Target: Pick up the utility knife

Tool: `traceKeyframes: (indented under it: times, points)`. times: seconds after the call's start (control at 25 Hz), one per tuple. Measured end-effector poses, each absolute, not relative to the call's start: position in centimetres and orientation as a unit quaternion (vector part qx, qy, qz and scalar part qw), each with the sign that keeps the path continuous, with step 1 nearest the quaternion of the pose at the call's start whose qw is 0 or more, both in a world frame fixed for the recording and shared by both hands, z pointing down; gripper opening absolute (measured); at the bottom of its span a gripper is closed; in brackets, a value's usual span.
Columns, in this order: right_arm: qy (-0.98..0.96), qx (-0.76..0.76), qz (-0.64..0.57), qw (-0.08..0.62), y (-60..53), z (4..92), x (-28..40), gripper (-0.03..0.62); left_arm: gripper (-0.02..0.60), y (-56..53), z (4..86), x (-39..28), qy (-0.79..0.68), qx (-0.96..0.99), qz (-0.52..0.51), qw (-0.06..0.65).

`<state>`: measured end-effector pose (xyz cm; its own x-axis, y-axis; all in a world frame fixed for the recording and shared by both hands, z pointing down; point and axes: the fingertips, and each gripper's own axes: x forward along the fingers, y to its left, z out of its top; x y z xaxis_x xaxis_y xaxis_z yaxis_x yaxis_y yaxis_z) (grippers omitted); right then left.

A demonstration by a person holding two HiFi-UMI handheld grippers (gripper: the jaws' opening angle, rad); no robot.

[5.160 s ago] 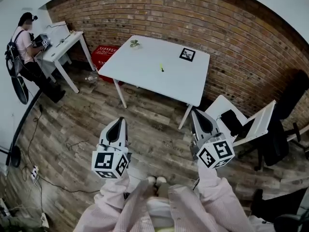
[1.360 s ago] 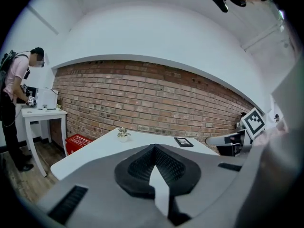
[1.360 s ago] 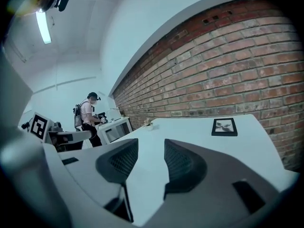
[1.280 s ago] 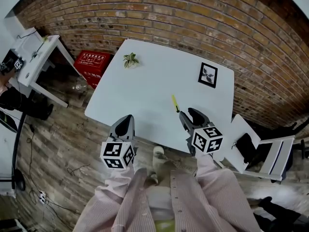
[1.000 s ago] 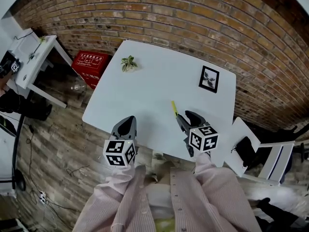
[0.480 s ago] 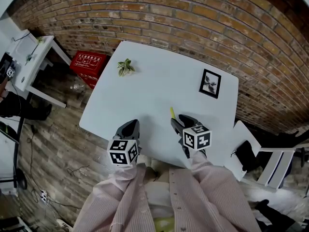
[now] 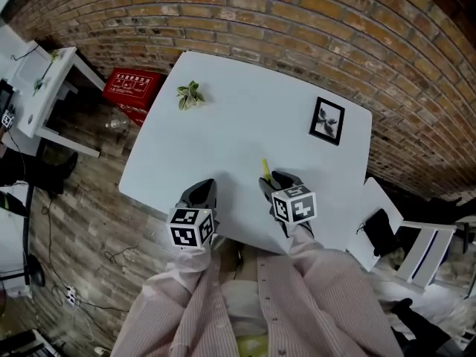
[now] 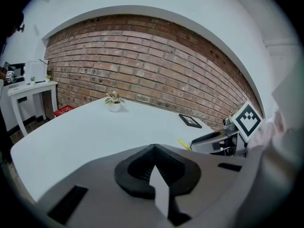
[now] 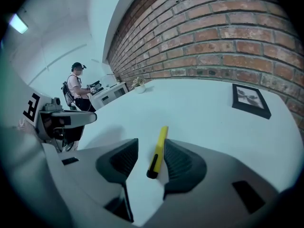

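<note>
The utility knife (image 7: 265, 169) is slim and yellow with a black end, and it lies on the white table (image 7: 223, 125) near the front edge. My right gripper (image 7: 271, 182) is open and low over the table. In the right gripper view the knife (image 9: 159, 146) lies between the two jaws of the right gripper (image 9: 150, 148), close against the right-hand one, its yellow end sticking out ahead. My left gripper (image 7: 201, 193) hovers over the table's front edge to the left, shut on nothing. The left gripper (image 8: 153, 150) looks across at the knife (image 8: 184, 144).
A small potted plant (image 7: 189, 94) stands at the table's far left and a black picture frame (image 7: 326, 120) lies at the far right. A brick wall (image 7: 297, 21) runs behind. A red crate (image 7: 132, 88), a white desk (image 7: 37, 80) and a white chair (image 7: 394, 229) flank the table.
The person has walked up to the table. Both grippers moved forward over its front edge, and the right one slid forward until its open jaws came around the knife.
</note>
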<state>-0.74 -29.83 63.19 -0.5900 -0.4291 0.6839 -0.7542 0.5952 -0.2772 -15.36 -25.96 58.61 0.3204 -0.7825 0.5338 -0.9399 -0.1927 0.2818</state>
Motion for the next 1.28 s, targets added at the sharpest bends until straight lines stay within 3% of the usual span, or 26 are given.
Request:
traceKeyframes:
  times: [0.48,0.76,1.28]
  points:
    - [-0.820,0.376,0.274,0.333,-30.2,64.7,-1.2,0.156,-0.008,-27.1,59.6,-14.7,-0.530,0.778,0.153,0.300]
    - [-0.809,0.397,0.240,0.360,-30.6,65.1,-0.5,0.066,-0.008,-27.4,59.8,-14.4,-0.519,0.785,0.156,0.301]
    - [-0.809,0.412,0.248,0.338,-30.6,64.7,-0.4,0.063,-0.008,-27.6,59.4,-14.5,-0.510,0.798,0.147,0.284]
